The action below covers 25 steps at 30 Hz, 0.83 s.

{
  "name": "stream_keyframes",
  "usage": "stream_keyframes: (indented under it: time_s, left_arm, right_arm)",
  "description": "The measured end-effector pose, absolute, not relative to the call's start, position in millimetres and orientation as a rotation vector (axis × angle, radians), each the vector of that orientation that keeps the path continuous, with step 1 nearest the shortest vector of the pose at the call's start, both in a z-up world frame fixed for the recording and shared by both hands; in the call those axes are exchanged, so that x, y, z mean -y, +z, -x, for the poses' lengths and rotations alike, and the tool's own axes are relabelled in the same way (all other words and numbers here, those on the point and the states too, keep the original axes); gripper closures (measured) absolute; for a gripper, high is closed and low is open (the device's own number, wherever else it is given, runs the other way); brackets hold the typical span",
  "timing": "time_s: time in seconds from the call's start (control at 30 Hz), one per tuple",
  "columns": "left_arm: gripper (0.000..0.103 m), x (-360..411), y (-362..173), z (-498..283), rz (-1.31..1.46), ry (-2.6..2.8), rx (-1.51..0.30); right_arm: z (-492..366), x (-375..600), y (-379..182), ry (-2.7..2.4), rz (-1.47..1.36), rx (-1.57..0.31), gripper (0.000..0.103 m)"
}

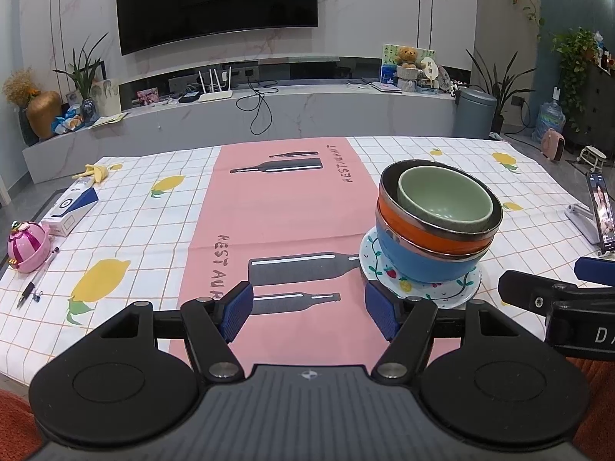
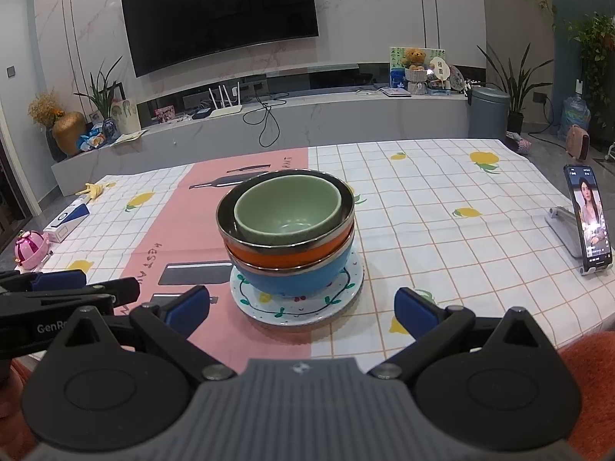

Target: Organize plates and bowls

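Note:
A stack stands on the tablecloth: a white patterned plate at the bottom, a blue bowl on it, an orange steel-rimmed bowl in that, and a green bowl on top. The same stack shows in the left wrist view: plate, blue bowl, orange bowl, green bowl. My right gripper is open and empty, just short of the plate. My left gripper is open and empty, left of the stack. The right gripper's finger shows in the left wrist view.
A phone on a stand is at the table's right edge. At the left are a white and blue box, a pink toy, a pen and a banana peel. A TV cabinet lies beyond the table.

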<state>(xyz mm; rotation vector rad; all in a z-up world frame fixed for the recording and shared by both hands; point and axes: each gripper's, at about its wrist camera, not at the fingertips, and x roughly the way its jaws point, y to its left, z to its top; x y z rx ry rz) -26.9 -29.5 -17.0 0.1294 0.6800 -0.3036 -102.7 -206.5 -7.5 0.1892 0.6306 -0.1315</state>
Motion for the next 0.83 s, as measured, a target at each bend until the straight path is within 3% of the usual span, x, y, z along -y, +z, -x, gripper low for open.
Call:
stream_keyframes:
  time_s: [0.83]
  left_arm:
    - [0.024, 26.4, -17.3, 27.9, -0.118, -0.29, -0.68]
  right_arm:
    - [102.2, 203.5, -9.8, -0.122, -0.196, -0.648, 0.003]
